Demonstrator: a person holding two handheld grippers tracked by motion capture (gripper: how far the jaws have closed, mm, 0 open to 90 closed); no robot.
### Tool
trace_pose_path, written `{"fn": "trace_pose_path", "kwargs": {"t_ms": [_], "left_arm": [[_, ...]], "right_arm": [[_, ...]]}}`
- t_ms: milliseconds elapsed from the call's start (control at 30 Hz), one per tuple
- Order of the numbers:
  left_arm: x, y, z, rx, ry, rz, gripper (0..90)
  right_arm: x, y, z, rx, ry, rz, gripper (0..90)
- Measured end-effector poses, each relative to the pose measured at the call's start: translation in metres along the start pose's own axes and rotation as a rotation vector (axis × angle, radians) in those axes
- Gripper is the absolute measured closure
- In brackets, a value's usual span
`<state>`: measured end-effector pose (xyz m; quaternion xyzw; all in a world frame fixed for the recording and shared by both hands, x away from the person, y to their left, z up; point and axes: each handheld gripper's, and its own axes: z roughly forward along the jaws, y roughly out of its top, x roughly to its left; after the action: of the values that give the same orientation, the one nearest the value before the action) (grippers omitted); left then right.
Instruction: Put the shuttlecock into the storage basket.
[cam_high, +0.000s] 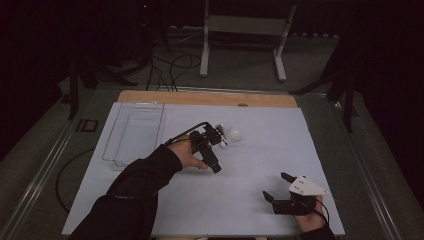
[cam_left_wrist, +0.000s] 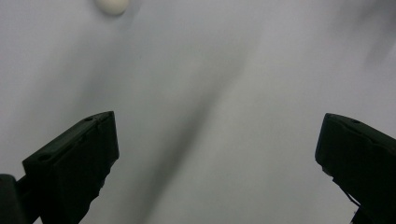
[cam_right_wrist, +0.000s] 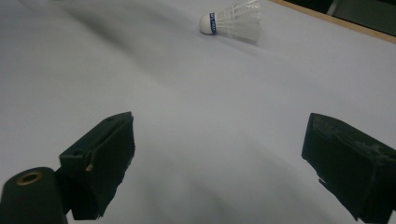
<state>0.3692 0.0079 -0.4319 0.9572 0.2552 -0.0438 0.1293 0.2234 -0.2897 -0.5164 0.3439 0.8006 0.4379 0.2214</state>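
Note:
A white feather shuttlecock (cam_high: 231, 133) with a blue band on its cork lies on its side on the white table top (cam_high: 260, 150), near the middle. My left gripper (cam_high: 218, 151) is just left of it, tipped down toward the table, jaws wide open and empty. The left gripper view has the open jaws (cam_left_wrist: 215, 126) over bare table, with the shuttlecock's cork (cam_left_wrist: 112, 5) at the top edge. My right gripper (cam_high: 276, 186) rests open near the front right. In its view the open gripper (cam_right_wrist: 219, 126) faces the shuttlecock (cam_right_wrist: 231, 21) far ahead.
A clear plastic tray (cam_high: 135, 131) lies on the table's back left. A wooden strip (cam_high: 207, 97) runs along the far edge. Beyond it stand a white frame (cam_high: 245, 30) and cables (cam_high: 170, 67) on the floor.

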Motion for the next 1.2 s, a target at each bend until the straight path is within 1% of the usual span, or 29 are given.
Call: {"fn": "trace_pose_path", "kwargs": {"t_ms": [67, 100, 167, 233, 267, 300, 367, 400, 467, 500, 533, 567, 633, 767, 800, 867, 900, 967, 1000, 1133, 1200], "left_arm": [[0.000, 0.002, 0.000, -0.004, 0.000, -0.001, 0.0], [0.003, 0.007, 0.001, -0.007, 0.008, -0.005, 0.0], [0.005, 0.009, 0.002, -0.010, 0.011, -0.015, 0.0], [0.008, 0.013, 0.001, -0.025, 0.002, -0.025, 0.0], [0.008, 0.013, 0.001, -0.025, 0.002, -0.025, 0.0], [0.011, 0.018, 0.001, -0.037, 0.014, -0.034, 0.0], [0.013, 0.021, 0.001, -0.046, 0.012, -0.038, 0.1], [0.014, 0.023, 0.001, -0.055, 0.010, -0.049, 0.1], [0.016, 0.027, 0.000, -0.066, 0.019, -0.056, 0.1], [0.017, 0.029, -0.001, -0.075, 0.017, -0.065, 0.1], [0.018, 0.031, -0.001, -0.081, 0.019, -0.066, 0.1], [0.018, 0.033, 0.000, -0.087, 0.017, -0.082, 0.1], [0.020, 0.036, 0.002, -0.089, 0.026, -0.091, 0.1], [0.024, 0.040, 0.005, -0.101, 0.019, -0.115, 0.1], [0.025, 0.040, 0.006, -0.105, 0.017, -0.109, 0.1], [0.025, 0.041, 0.006, -0.110, 0.025, -0.115, 0.1], [0.027, 0.042, 0.006, -0.131, 0.024, -0.124, 0.1], [0.030, 0.043, 0.006, -0.159, 0.018, -0.137, 0.1], [0.031, 0.044, 0.006, -0.165, 0.011, -0.141, 0.1], [0.033, 0.048, 0.011, -0.181, 0.019, -0.145, 0.1], [0.034, 0.050, 0.014, -0.180, 0.021, -0.145, 0.9]], "right_arm": [[0.000, 0.000, 0.000, 0.000, 0.000, 0.000, 9.5], [0.000, 0.000, 0.000, -0.002, 0.001, 0.001, 9.5], [0.000, 0.000, 0.000, -0.001, 0.003, 0.005, 9.5], [0.000, 0.000, 0.000, -0.001, 0.003, 0.003, 9.5], [0.000, 0.000, 0.000, -0.001, 0.003, 0.003, 9.5], [0.000, 0.000, 0.000, -0.001, 0.004, 0.002, 9.4], [0.000, 0.000, 0.000, 0.000, 0.004, 0.004, 9.5], [0.000, 0.000, 0.000, -0.001, 0.004, 0.004, 9.5], [0.000, -0.001, 0.000, 0.000, 0.005, 0.005, 9.5], [0.000, -0.001, 0.000, 0.000, 0.003, 0.004, 9.5], [0.000, -0.001, 0.000, 0.000, 0.006, 0.005, 9.5], [0.000, -0.001, 0.000, 0.000, 0.006, 0.003, 9.4], [0.000, -0.001, 0.000, 0.000, 0.007, 0.003, 9.5], [-0.001, -0.001, 0.000, -0.003, 0.006, 0.004, 9.5], [-0.001, -0.001, 0.000, -0.002, 0.005, 0.003, 9.4], [-0.001, -0.001, 0.000, -0.002, 0.008, 0.004, 9.5], [-0.001, -0.001, 0.000, -0.002, 0.006, 0.003, 9.5], [-0.001, -0.001, 0.000, -0.001, 0.007, 0.004, 9.4], [-0.001, -0.001, 0.000, -0.001, 0.007, 0.003, 9.5], [0.000, -0.001, 0.001, 0.000, 0.008, 0.004, 9.4], [0.000, -0.001, 0.000, -0.001, 0.008, 0.004, 9.5]]}}
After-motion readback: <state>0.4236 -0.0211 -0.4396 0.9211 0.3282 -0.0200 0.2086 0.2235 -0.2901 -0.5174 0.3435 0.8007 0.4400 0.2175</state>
